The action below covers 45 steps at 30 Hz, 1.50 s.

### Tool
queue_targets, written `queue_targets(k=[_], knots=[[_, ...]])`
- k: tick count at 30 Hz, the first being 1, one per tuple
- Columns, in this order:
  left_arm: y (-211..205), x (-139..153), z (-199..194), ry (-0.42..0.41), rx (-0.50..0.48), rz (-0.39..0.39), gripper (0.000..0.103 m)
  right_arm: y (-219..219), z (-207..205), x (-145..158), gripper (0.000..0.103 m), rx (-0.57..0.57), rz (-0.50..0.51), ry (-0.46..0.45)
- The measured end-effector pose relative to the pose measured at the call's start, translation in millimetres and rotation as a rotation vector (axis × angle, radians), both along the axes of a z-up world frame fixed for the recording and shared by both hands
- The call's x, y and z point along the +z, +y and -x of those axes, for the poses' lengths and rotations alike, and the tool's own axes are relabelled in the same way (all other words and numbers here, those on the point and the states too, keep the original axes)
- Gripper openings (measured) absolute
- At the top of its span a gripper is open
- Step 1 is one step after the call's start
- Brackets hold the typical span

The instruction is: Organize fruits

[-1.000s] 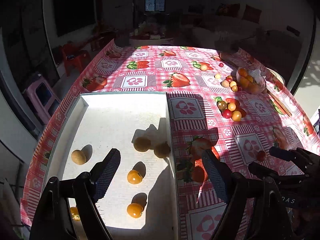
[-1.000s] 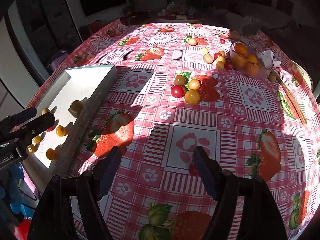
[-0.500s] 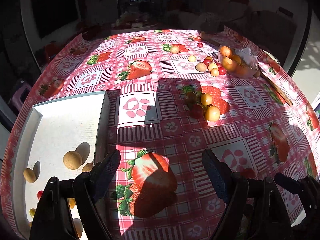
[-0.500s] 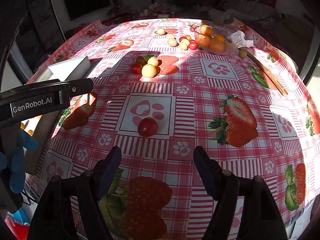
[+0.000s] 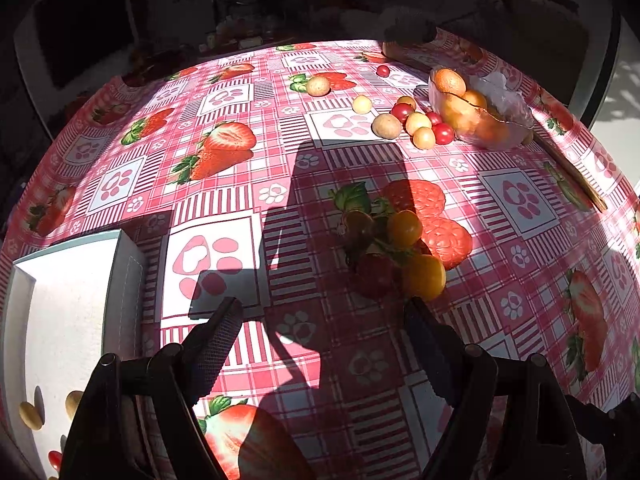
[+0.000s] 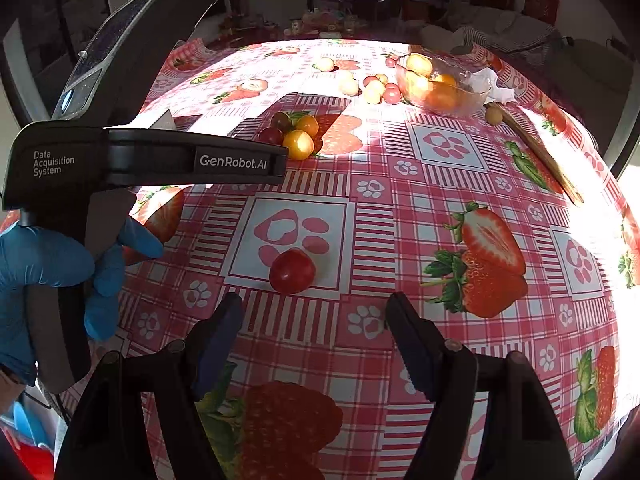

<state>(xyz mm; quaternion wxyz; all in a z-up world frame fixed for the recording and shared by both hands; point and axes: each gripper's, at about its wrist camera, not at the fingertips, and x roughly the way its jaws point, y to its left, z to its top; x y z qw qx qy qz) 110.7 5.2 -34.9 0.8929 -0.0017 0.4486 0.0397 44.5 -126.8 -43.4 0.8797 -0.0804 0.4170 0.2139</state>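
My left gripper [image 5: 322, 310] is open and empty above the strawberry tablecloth, just short of a shaded cluster of small fruits [image 5: 394, 252], red and yellow. The white tray [image 5: 60, 312] with a few fruits lies at its left. My right gripper [image 6: 314, 306] is open and empty, with a lone red tomato [image 6: 292, 271] just ahead of its fingertips. The left gripper's body [image 6: 152, 156] fills the left of the right wrist view, beside the same cluster [image 6: 294, 134].
A glass bowl of oranges [image 5: 478, 114] stands at the far right, with loose small fruits [image 5: 412, 122] beside it. A wooden stick [image 5: 572, 174] lies along the right edge. A crumpled tissue [image 6: 490, 84] lies by the bowl.
My left gripper moved right from over the tray toward the fruit cluster. My right gripper moved forward toward the lone red tomato. Both stayed open.
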Motion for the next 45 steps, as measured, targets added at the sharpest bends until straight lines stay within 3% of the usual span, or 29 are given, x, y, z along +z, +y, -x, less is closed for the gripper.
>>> queue_targets(k=[7, 10, 13, 15, 17, 26, 36, 45], knots=[[-1.6, -0.2, -10.8, -0.02, 0.001, 0.023, 0.08, 6.6, -8.6, 1.0, 0.063, -0.01, 0.008, -0.022], [-2.9, 1.8, -11.2, -0.029, -0.006, 0.027, 0.066, 9.9, -10.2, 1.7, 0.052, -0.006, 0.014, -0.03], [-4.6, 4.2, -11.0, -0.033, -0.007, 0.032, 0.04, 12.1, -12.2, 2.7, 0.032, -0.002, 0.009, -0.031], [-4.7, 4.6, -10.4, -0.034, -0.005, 0.037, 0.031, 12.9, -13.5, 3.1, 0.024, 0.0, 0.0, -0.027], [-4.8, 4.7, -8.1, -0.037, -0.01, 0.041, 0.023, 10.1, -14.9, 3.6, 0.024, -0.001, -0.028, -0.012], [-6.2, 4.4, 30.1, -0.033, -0.038, 0.105, 0.023, -15.7, -12.0, 4.7, 0.024, 0.005, -0.156, 0.085], [-4.7, 3.0, 96.3, -0.042, -0.035, 0.164, 0.023, -43.4, 4.4, 7.9, 0.024, -0.036, -0.181, 0.109], [4.2, 19.4, 136.0, -0.093, -0.027, 0.195, 0.023, -49.1, 17.8, 11.0, 0.024, -0.05, -0.186, 0.124]])
